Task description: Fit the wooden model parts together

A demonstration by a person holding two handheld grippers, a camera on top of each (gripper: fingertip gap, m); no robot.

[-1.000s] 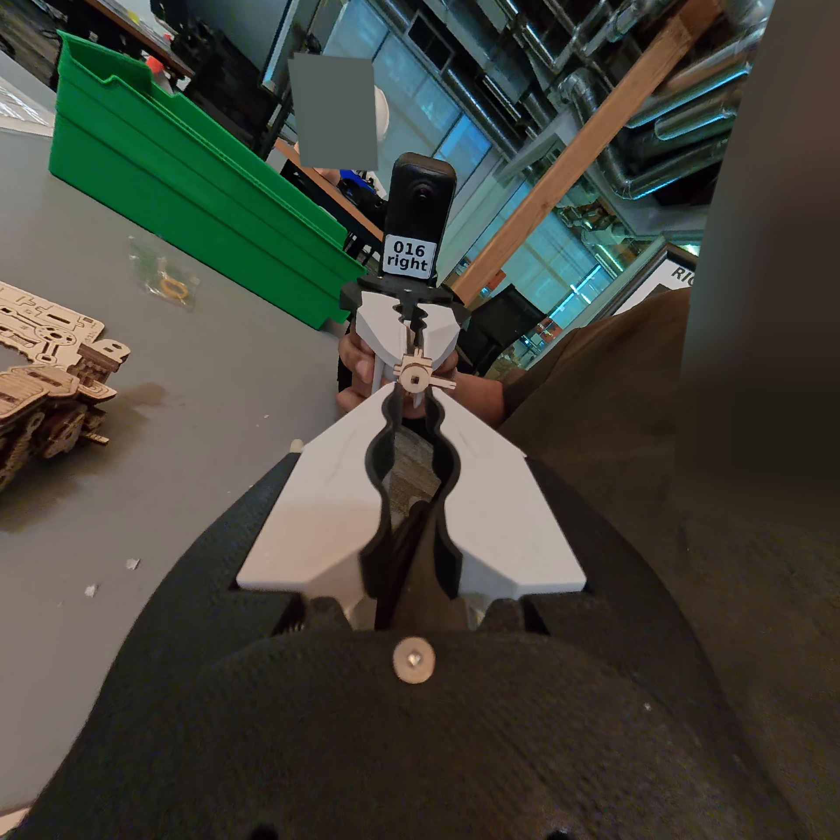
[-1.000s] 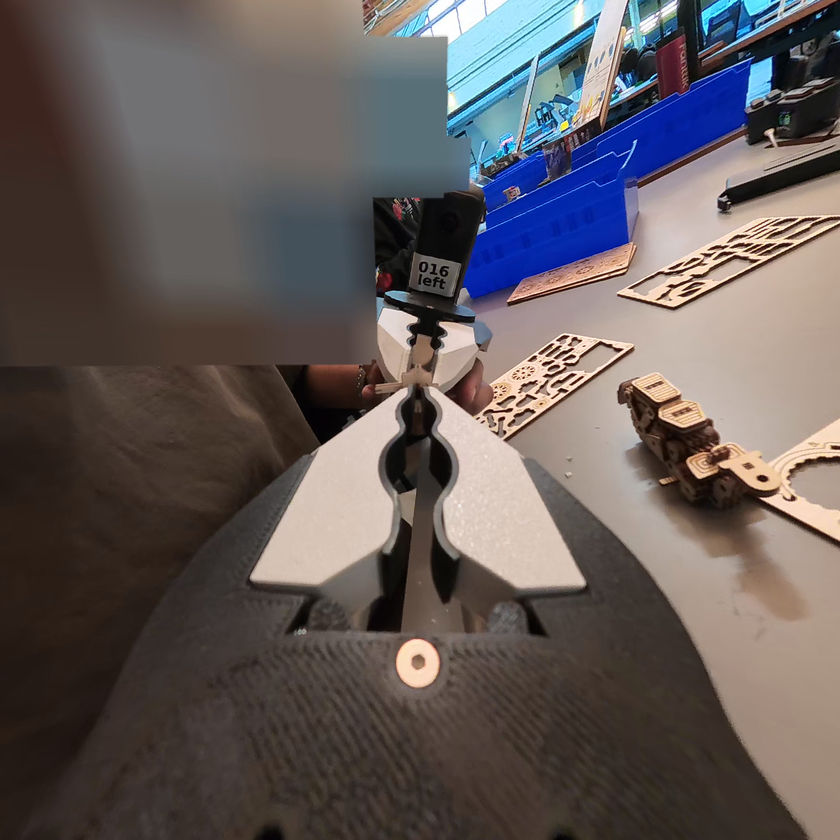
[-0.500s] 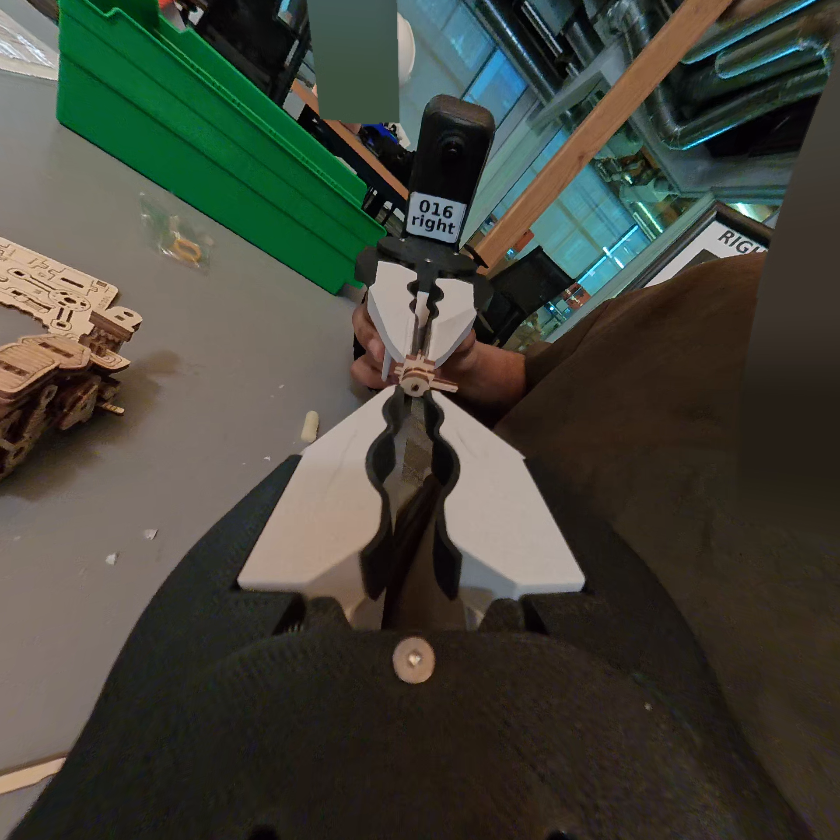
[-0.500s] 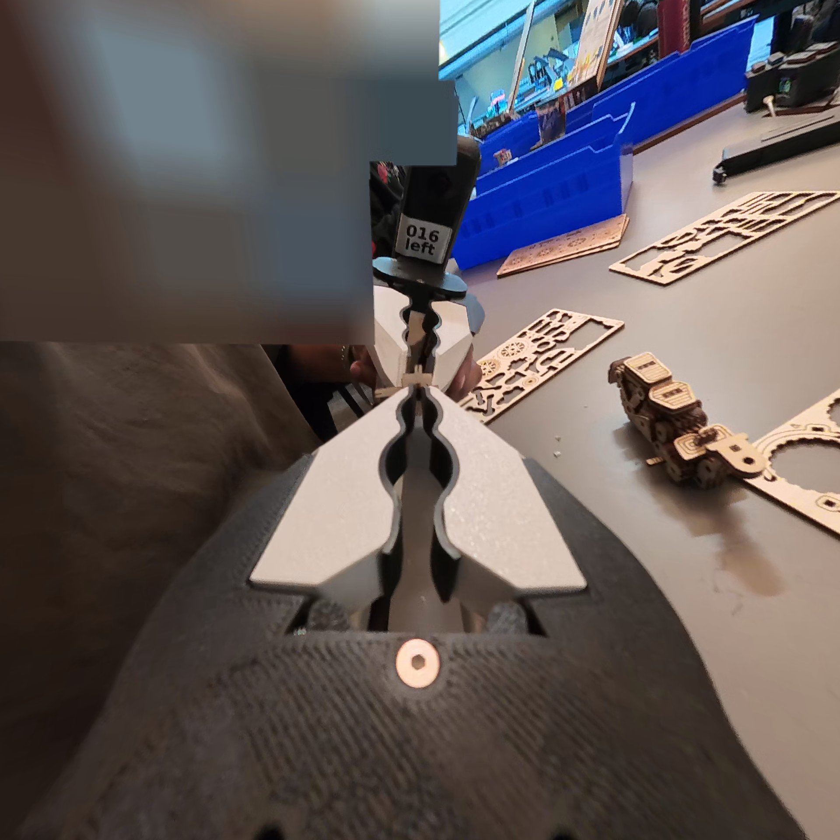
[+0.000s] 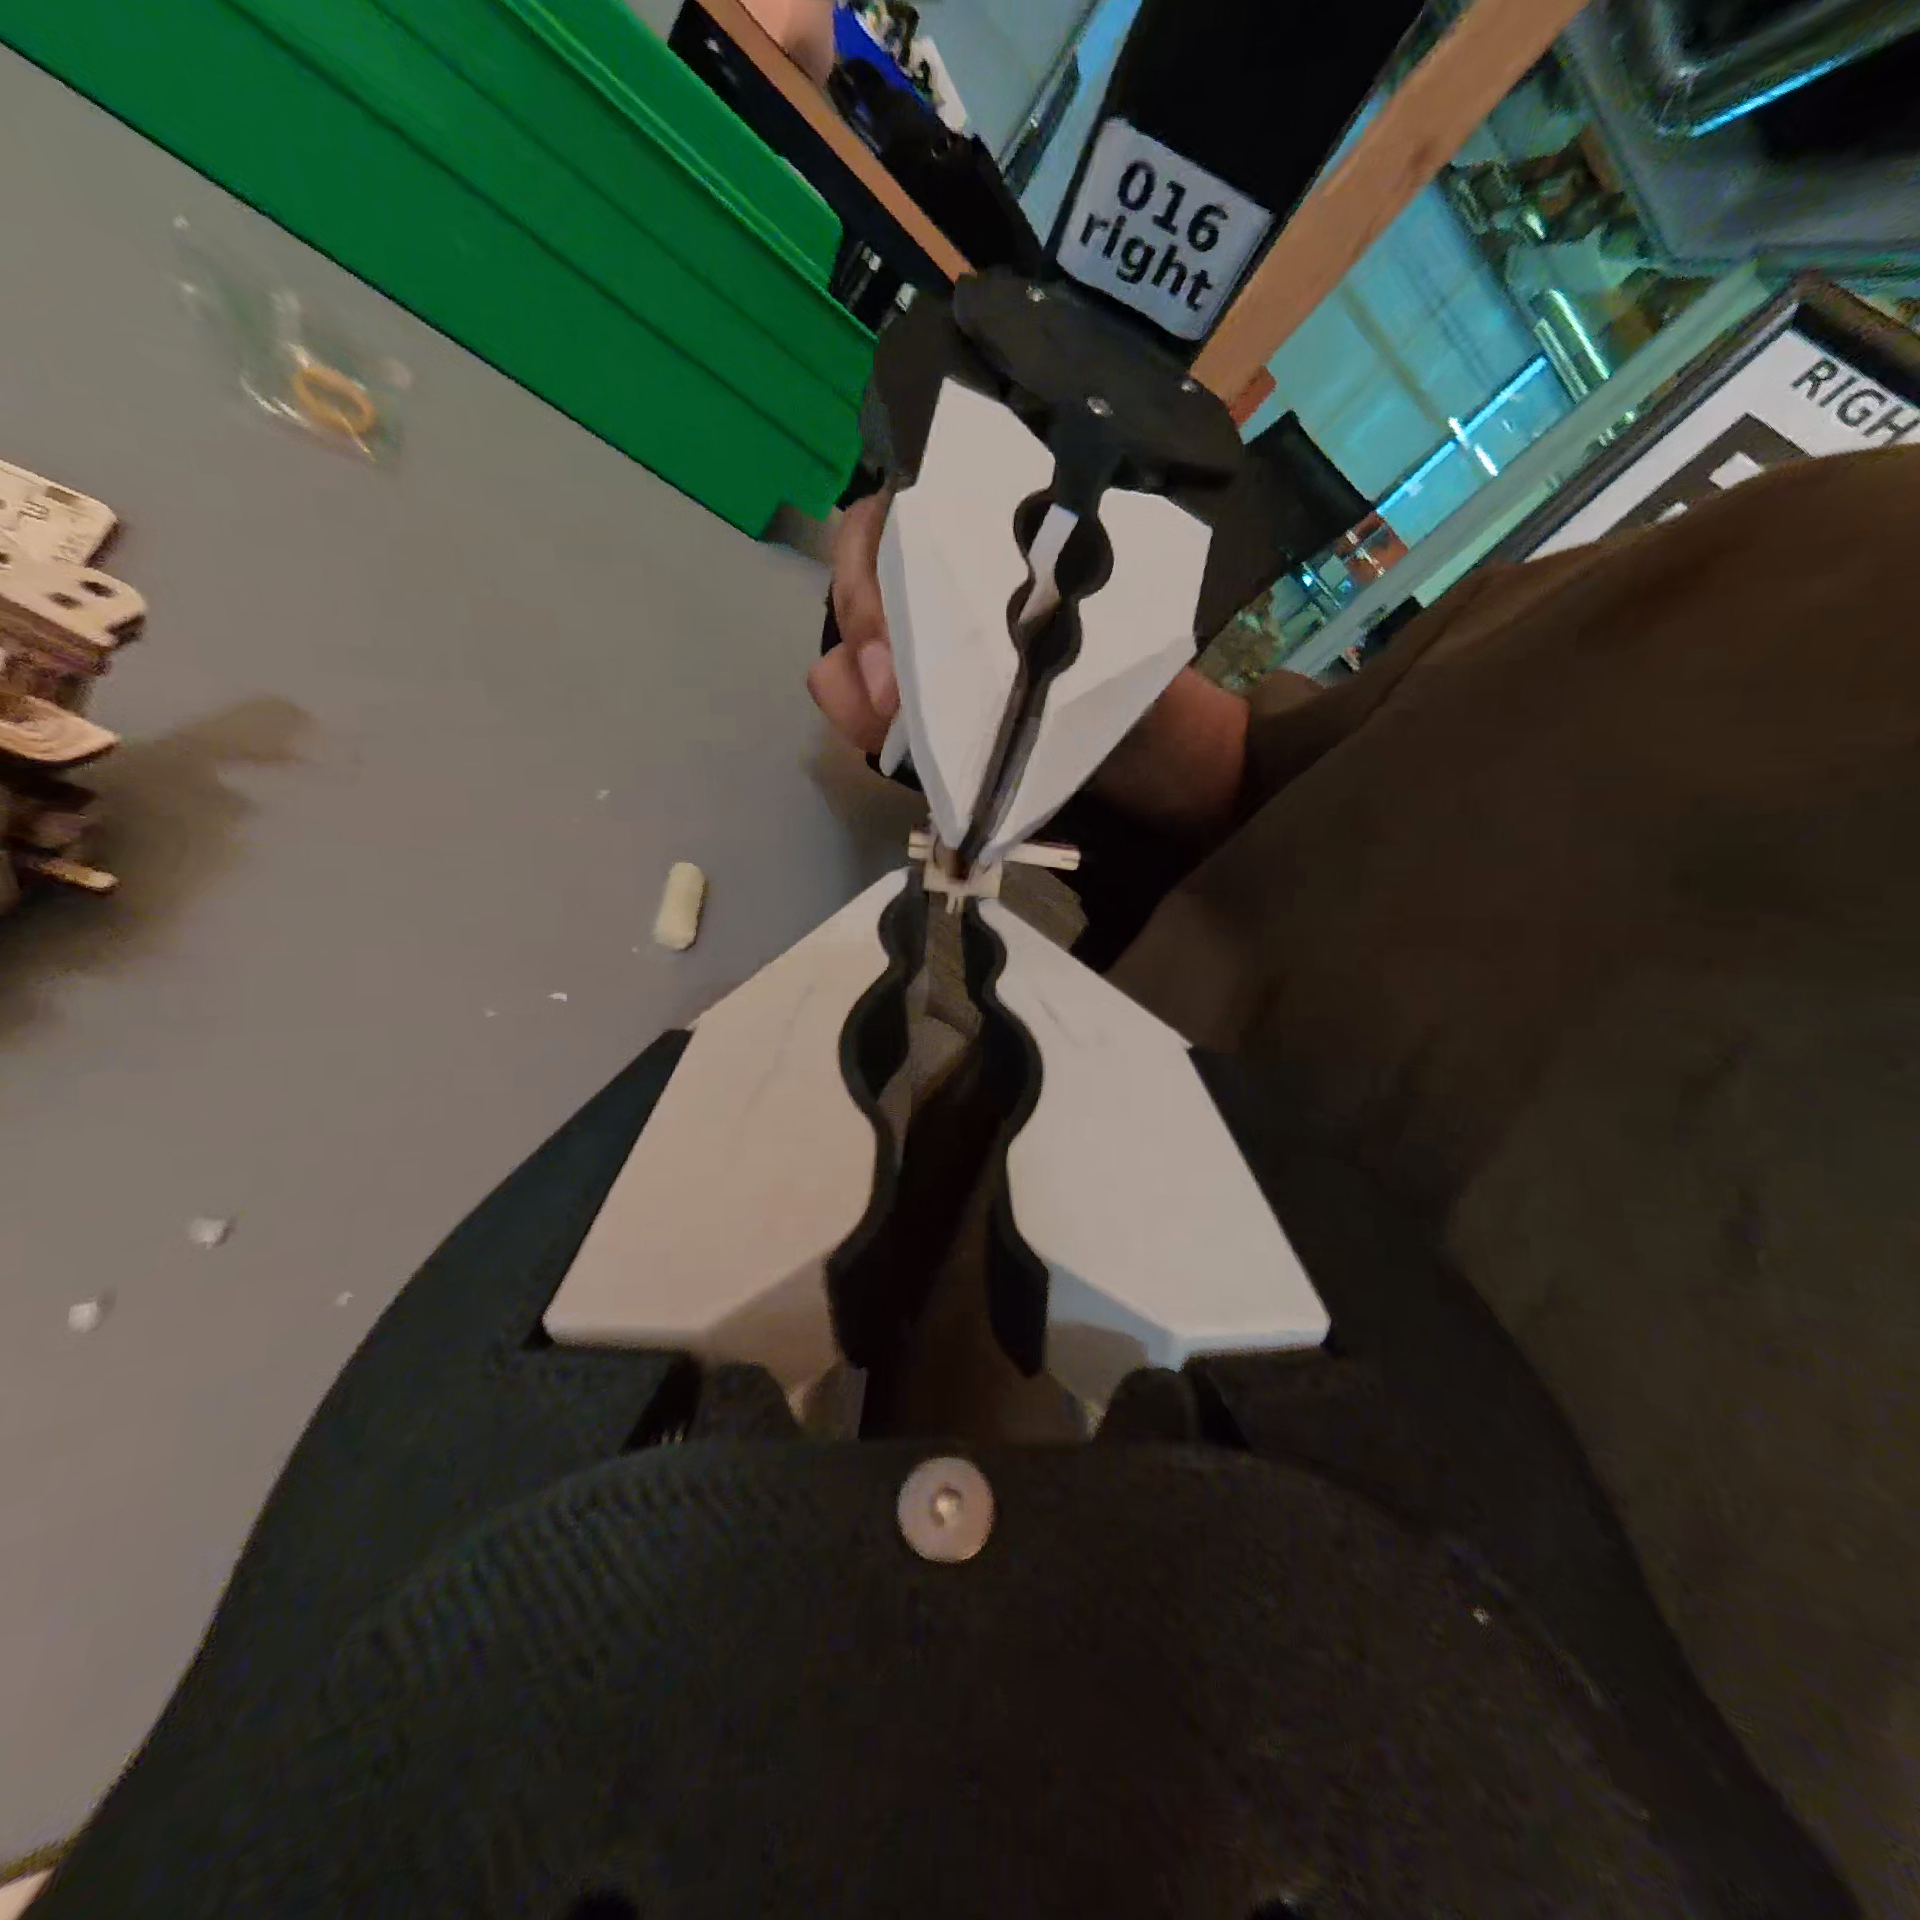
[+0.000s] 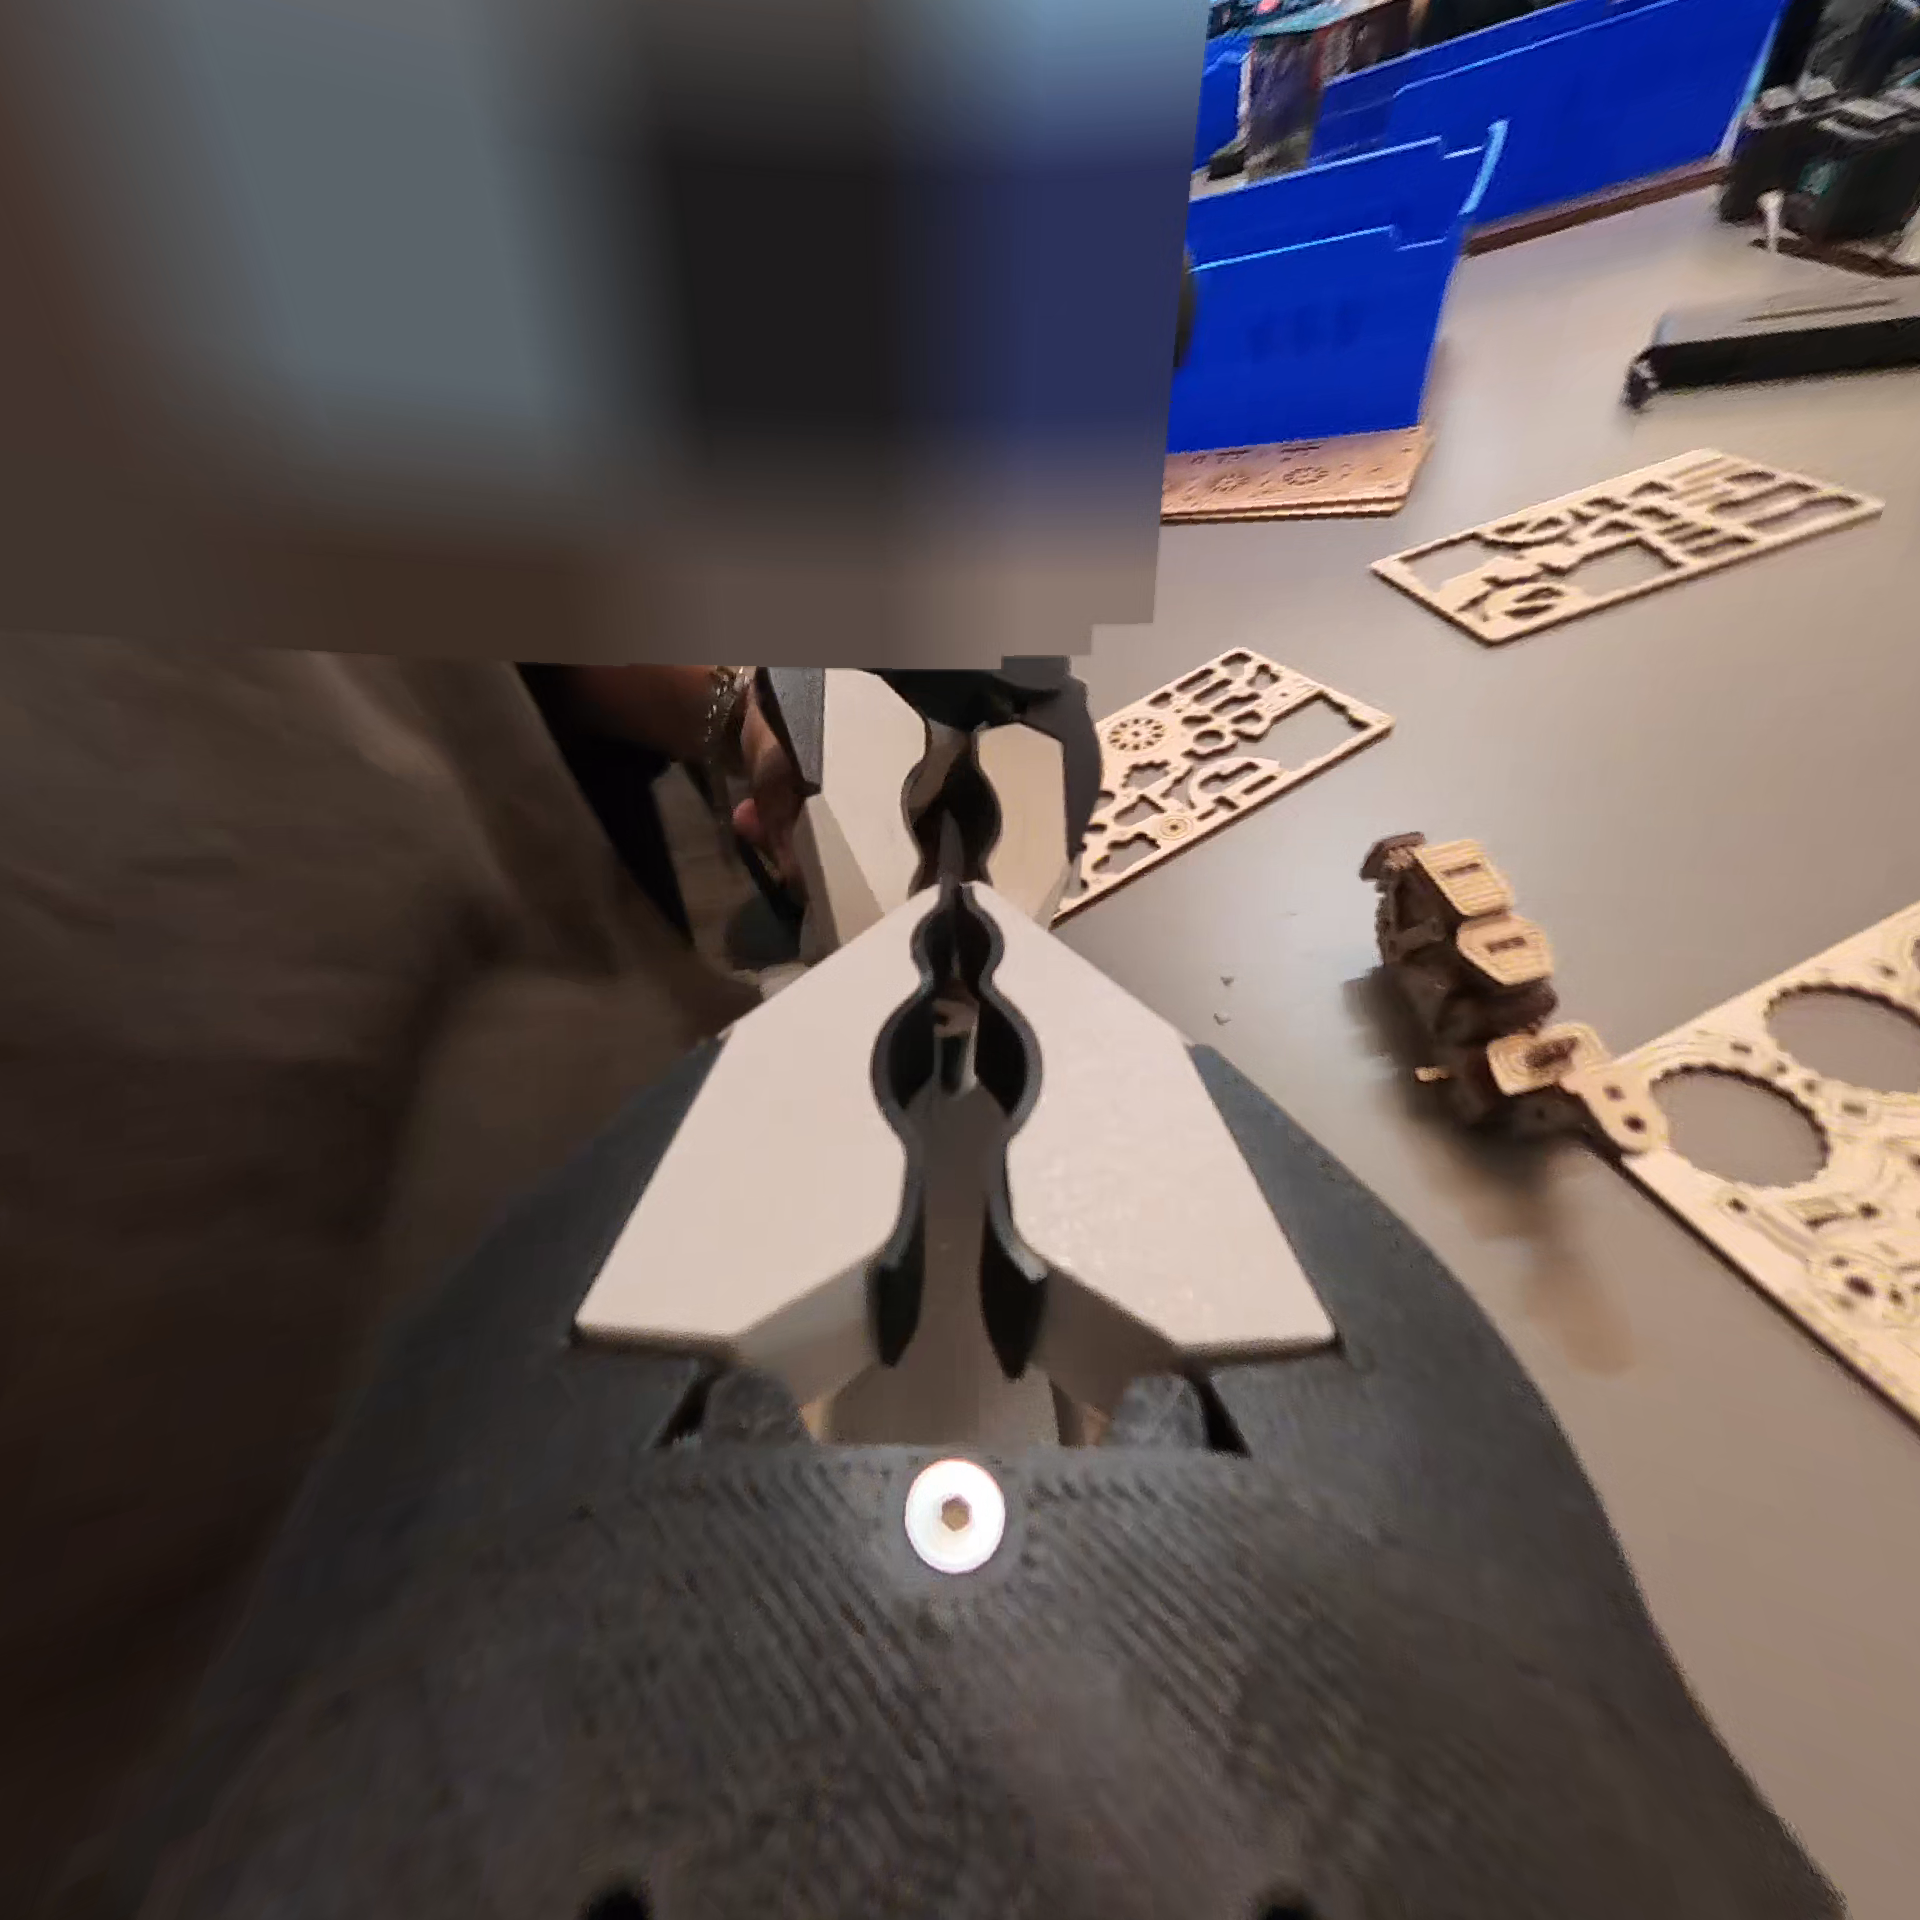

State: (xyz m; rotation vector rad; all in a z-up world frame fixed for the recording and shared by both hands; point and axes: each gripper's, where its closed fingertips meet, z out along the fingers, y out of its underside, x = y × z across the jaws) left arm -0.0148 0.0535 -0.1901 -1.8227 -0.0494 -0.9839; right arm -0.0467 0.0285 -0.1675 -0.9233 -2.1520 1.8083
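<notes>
A small cross-shaped wooden part (image 5: 971, 860) sits where the two grippers meet tip to tip, above the grey table. My left gripper (image 5: 945, 906) points up at it from below, its jaws nearly closed on the part's lower edge. My right gripper (image 5: 966, 844) comes from above, shut on the part. In the right wrist view my right gripper (image 6: 951, 896) is shut, and the left gripper (image 6: 951, 821) stands just beyond its tips. The part itself is hidden there. A half-built wooden model (image 6: 1455, 977) lies on the table to the right.
A green bin (image 5: 520, 208) stands at the back left, and blue bins (image 6: 1320, 291) at the far side. Punched wooden sheets (image 6: 1226, 769) (image 6: 1621, 540) (image 6: 1818, 1143) lie around the model. A small white peg (image 5: 681, 904) and a clear bag (image 5: 322, 395) lie on the table. A person's brown clothing (image 5: 1558, 935) fills the right. Both grippers' tips are close together, under 4 cm apart. The small white peg (image 5: 681, 904) is about 10 centimetres from my left fingertips.
The two grippers have moved closer until their tips meet at the small cross part. Each now looms larger in the other's view, and both stay shut.
</notes>
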